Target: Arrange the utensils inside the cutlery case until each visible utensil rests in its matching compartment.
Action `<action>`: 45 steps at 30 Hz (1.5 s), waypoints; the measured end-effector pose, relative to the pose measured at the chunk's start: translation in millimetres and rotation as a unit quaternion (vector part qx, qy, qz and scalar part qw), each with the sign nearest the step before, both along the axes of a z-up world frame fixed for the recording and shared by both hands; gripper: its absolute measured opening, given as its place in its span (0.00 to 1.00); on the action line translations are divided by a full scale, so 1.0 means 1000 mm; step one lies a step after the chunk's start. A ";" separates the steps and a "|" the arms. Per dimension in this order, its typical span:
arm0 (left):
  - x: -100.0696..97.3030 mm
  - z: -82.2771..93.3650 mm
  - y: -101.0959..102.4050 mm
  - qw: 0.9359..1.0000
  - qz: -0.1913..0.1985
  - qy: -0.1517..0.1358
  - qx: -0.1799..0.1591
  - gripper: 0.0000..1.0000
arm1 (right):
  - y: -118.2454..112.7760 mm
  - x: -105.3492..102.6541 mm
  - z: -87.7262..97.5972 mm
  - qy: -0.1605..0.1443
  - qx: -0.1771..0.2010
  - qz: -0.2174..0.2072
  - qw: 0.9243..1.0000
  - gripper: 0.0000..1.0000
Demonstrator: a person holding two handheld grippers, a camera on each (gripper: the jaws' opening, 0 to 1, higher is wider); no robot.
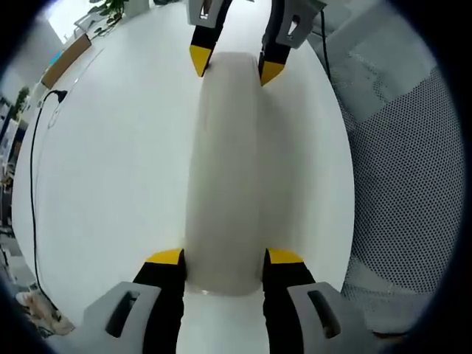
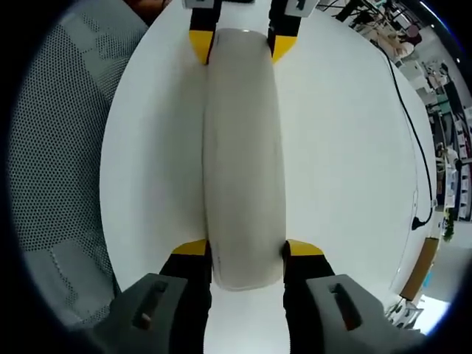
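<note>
The left gripper [image 1: 223, 258] is clamping one end of the closed white cutlery case [image 1: 225, 169], jaws pressing its sides. The right gripper [image 2: 247, 252] is gripping the opposite end likewise. The case is lying lengthwise on the white table [image 1: 110, 177], its contents hidden.

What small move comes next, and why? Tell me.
Probably lift the lid off: the white cutlery case lies closed on the table, gripped at one end by the left gripper and at the other by the right gripper, no utensils showing.
</note>
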State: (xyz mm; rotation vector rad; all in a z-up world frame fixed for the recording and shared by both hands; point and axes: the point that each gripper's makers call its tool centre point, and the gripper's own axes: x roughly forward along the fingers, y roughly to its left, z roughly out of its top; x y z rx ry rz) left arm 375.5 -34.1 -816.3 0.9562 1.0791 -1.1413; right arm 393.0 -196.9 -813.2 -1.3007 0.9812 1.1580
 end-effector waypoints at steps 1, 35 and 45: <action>0.000 0.000 0.000 1.000 -0.001 -0.001 0.000 0.42 | 0.000 -0.001 0.000 0.000 0.001 -0.002 1.000 0.36; -0.034 0.000 -0.006 1.000 -0.007 0.004 0.002 0.42 | -0.006 -0.035 -0.001 0.021 0.002 -0.003 1.000 0.37; -0.041 0.000 -0.007 1.000 -0.011 0.001 -0.004 0.42 | -0.007 -0.044 -0.001 0.024 0.009 -0.007 1.000 0.37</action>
